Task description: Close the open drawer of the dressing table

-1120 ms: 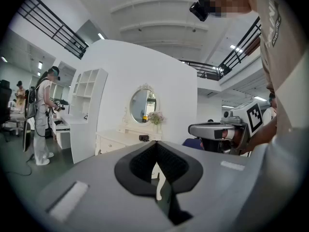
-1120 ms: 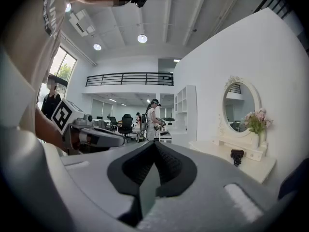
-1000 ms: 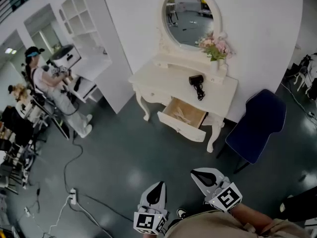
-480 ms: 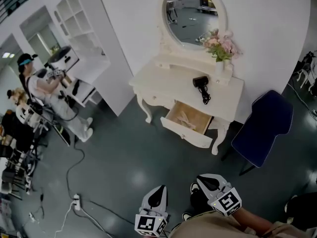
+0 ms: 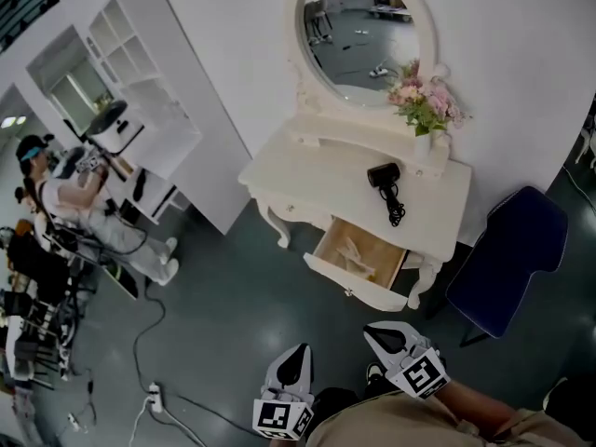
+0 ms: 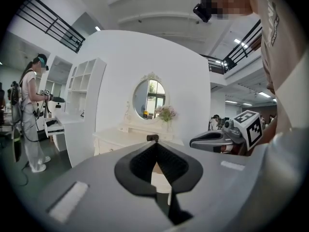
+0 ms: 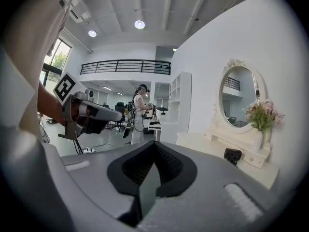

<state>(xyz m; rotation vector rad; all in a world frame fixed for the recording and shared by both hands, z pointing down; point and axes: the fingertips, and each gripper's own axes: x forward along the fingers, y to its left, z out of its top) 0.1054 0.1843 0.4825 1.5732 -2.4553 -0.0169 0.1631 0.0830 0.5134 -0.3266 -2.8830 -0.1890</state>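
The cream dressing table (image 5: 326,170) stands against the white wall, and its drawer (image 5: 357,261) is pulled out toward me, showing a wooden inside. A black hair dryer (image 5: 384,177) lies on the top. My left gripper (image 5: 297,351) and right gripper (image 5: 374,331) hang low in the head view, well short of the drawer and apart from it. Both are shut with nothing between the jaws. The left gripper view looks along my left gripper (image 6: 155,145) toward the table (image 6: 116,138). In the right gripper view my right gripper (image 7: 154,144) has the table (image 7: 212,145) off to its right.
A dark blue chair (image 5: 507,257) stands right of the table. An oval mirror (image 5: 358,28) and pink flowers (image 5: 424,105) sit at its back. A person (image 5: 79,198) works at a white desk at left. A power strip (image 5: 154,399) and cables lie on the floor.
The dressing table has grown larger and slid lower and right in the head view as I came nearer. Both grippers stay shut low in the frame.
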